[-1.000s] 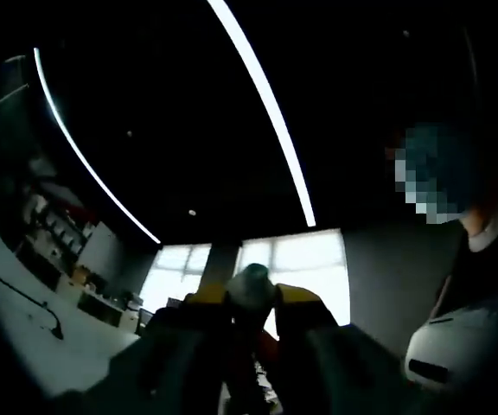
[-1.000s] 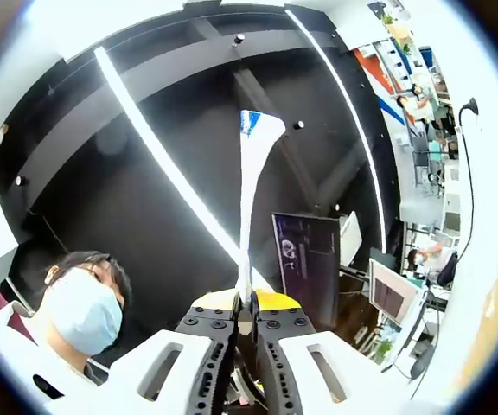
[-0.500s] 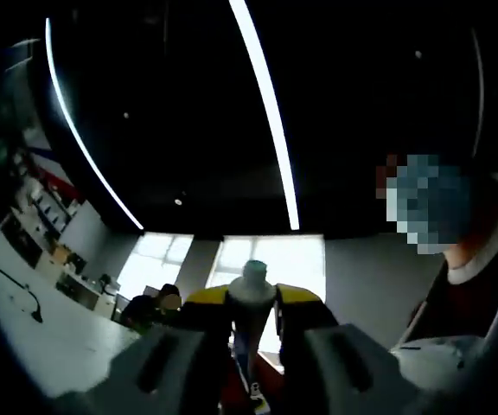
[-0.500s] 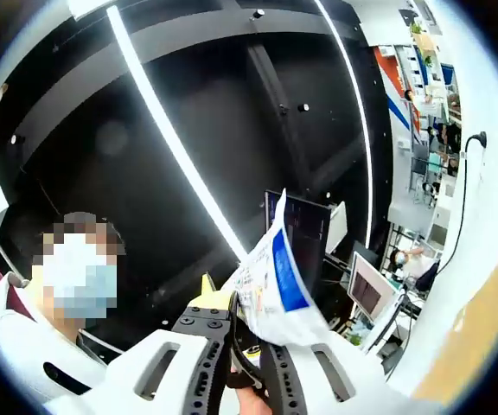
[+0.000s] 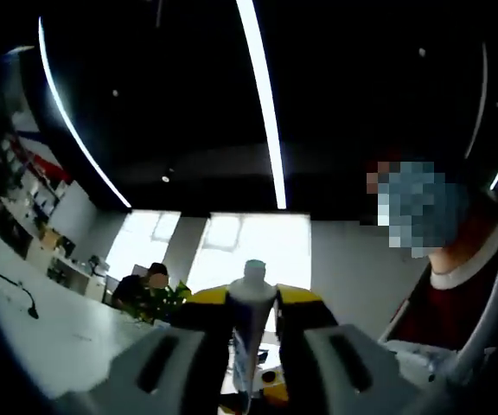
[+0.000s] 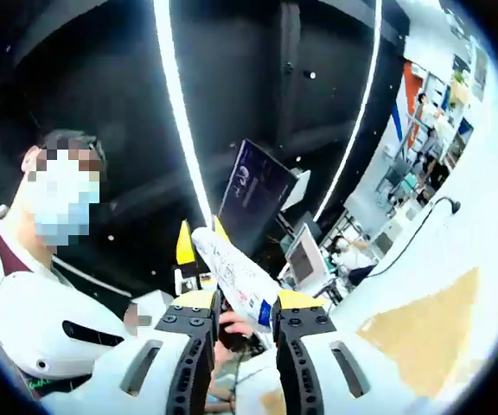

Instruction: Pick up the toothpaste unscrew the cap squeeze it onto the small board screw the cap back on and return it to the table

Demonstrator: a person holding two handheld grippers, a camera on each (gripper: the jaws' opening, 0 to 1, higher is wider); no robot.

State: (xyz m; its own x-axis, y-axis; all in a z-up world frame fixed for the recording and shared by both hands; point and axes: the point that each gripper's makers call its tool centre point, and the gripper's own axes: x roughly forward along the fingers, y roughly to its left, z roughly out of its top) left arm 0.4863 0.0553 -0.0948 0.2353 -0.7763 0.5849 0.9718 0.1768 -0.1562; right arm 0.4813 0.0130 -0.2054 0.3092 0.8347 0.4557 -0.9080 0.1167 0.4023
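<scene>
Right gripper view: toothpaste point(image 6: 236, 278) between hand-held gripper point(image 6: 242, 304) jaws

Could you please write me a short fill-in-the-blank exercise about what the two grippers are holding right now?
1. In the left gripper view, the left gripper is shut on the toothpaste's ____ end.
2. In the right gripper view, the toothpaste tube lies between the ____ gripper's fingers.
3. The fingers' tips are coloured ____.

Missing words: cap; right; yellow

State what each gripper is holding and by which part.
The right gripper is shut on the toothpaste tube across its flat body. The left gripper is shut on the tube's cap end.
</scene>
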